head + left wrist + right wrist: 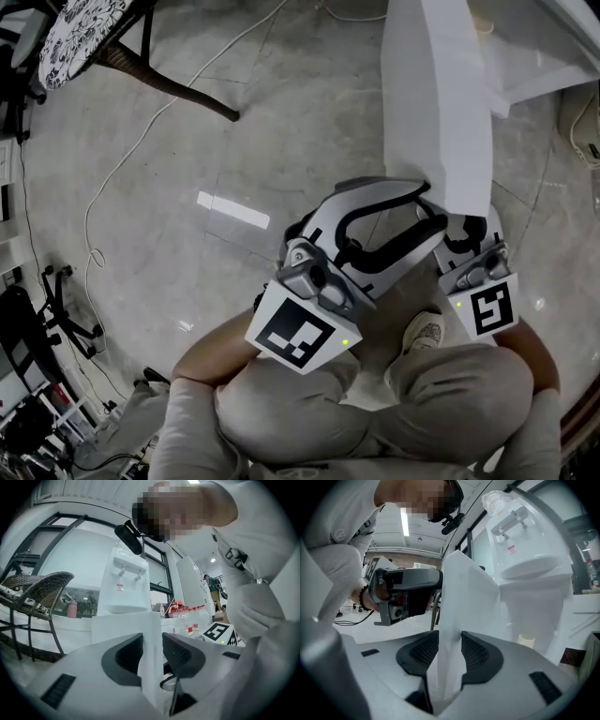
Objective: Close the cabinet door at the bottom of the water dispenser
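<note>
– Grippers first: what is the left gripper [433, 208] [152, 641] doing?

– It comes in from the left and sits on the near end of the white flat cabinet door [436, 103] [126, 623]. Its jaws are partly apart, and the door's thin edge fills the gap. Both dark pads [180, 653] lie against the door's two sides, so it holds the door.

– And the right gripper [466, 234] [450, 641]?

– It is just to the right of the other one, on the same near edge. Its jaws are partly apart too, with the door [464, 597] between them. The pads [424, 651] are very close to the door, but they look loose on it, not pinching.

– Where is the door?

– It sticks out toward the person, away from the bottom of the tall white water dispenser [124, 585] [529, 559]. It is not shut. The dispenser is on the far right, and the door's near end is by the person's knees.

– What else can you see?

– The grey shiny floor [234, 141], with a thin white cable [122, 159] lying on it. A brown woven chair [37, 585] is far off to the left. Clear bottles with red labels [187, 620] are behind the door, and a small pale cup [526, 641] is low down by the dispenser.
</note>
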Demonstrator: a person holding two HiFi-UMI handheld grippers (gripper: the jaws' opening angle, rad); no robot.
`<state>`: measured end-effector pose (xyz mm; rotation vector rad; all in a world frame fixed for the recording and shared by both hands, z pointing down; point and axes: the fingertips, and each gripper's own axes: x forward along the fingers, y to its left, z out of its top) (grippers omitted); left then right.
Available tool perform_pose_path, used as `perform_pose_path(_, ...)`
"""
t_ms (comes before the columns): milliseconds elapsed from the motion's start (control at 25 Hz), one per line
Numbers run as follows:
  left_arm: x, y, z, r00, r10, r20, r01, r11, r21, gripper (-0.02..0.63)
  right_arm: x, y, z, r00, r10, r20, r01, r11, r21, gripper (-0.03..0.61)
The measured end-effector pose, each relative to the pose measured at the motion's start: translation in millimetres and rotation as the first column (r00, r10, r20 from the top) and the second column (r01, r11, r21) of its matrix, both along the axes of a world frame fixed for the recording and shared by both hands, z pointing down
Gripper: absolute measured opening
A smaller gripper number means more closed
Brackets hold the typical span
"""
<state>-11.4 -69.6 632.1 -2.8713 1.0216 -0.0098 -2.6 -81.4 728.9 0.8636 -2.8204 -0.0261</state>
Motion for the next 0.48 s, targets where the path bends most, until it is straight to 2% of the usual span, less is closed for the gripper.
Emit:
perform_pose_path(280,24,-2,-1,0.998,0.062,-0.003,-0.062,0.998,0.001,0.135,20,-7,-1,0.998,0.059,0.002,-0.059,0.998,-0.005,0.159)
perform_pose_path(400,38,-3,0,0.996,0.086,-0.007,-0.086,0.996,-0.004,0.137,28,-13,-2,0.996,0.089,0.025,-0.089,0.996,-0.028,0.202)
perform_pose_path(480,47,-5,0,0.995,0.101,-0.01,-0.101,0.995,-0.007,0.137,33,-20,-5,0.993,0.11,0.049,-0.109,0.993,-0.035,0.207)
